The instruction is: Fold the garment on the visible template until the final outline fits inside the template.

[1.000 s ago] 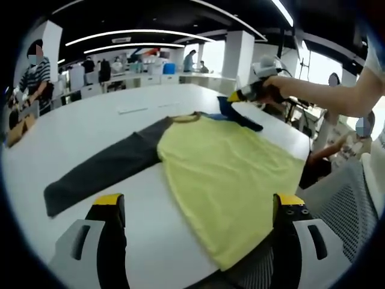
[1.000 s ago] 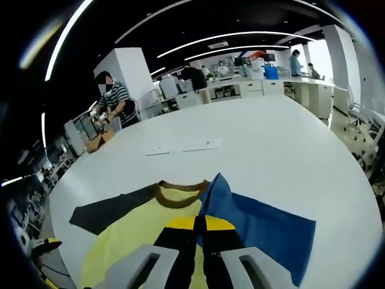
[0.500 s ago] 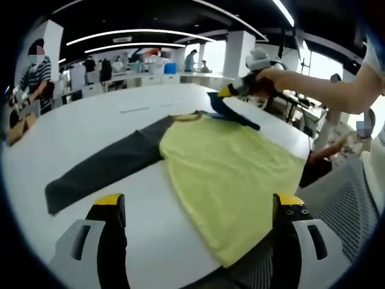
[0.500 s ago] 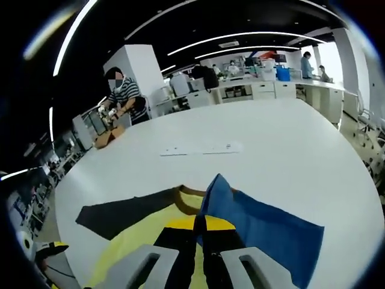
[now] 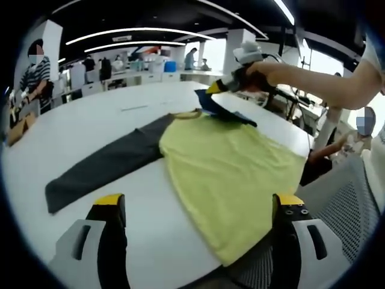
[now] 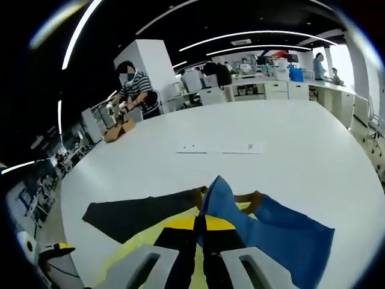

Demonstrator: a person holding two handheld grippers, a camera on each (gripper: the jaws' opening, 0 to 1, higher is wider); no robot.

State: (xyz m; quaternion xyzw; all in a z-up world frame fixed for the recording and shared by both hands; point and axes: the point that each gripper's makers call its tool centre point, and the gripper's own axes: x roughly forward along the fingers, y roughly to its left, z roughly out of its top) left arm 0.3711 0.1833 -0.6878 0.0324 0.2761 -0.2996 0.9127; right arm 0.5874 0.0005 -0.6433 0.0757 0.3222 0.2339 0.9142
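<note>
- Pinching the blue sleeve [image 6: 264,226] between closed jaws, the right gripper [image 6: 200,226] is holding it raised off the white table [image 6: 289,156], the cloth peaking just beyond the yellow fingertips [image 6: 180,223]
- Showing in the left gripper view, that same right gripper [image 5: 218,88] is lifting the sleeve [image 5: 224,111] at the far side of the garment, a hand [image 5: 258,75] wrapped around its handle
- Hovering near the table edge, the left gripper [image 5: 198,201] is standing with its jaws wide apart and nothing between them
- Lying well ahead of the left fingertips [image 5: 109,199], the garment [image 5: 228,174] is spreading flat across the table [image 5: 90,126], its hem draping over the near edge between the jaws
- Looking at the shirt itself: yellow body, brown collar [image 5: 187,117], one dark grey sleeve [image 5: 102,168] stretching straight out toward the left, one blue sleeve
- Resting farther back on the table is a pale strip of paper [image 6: 221,147], well apart from the garment
</note>
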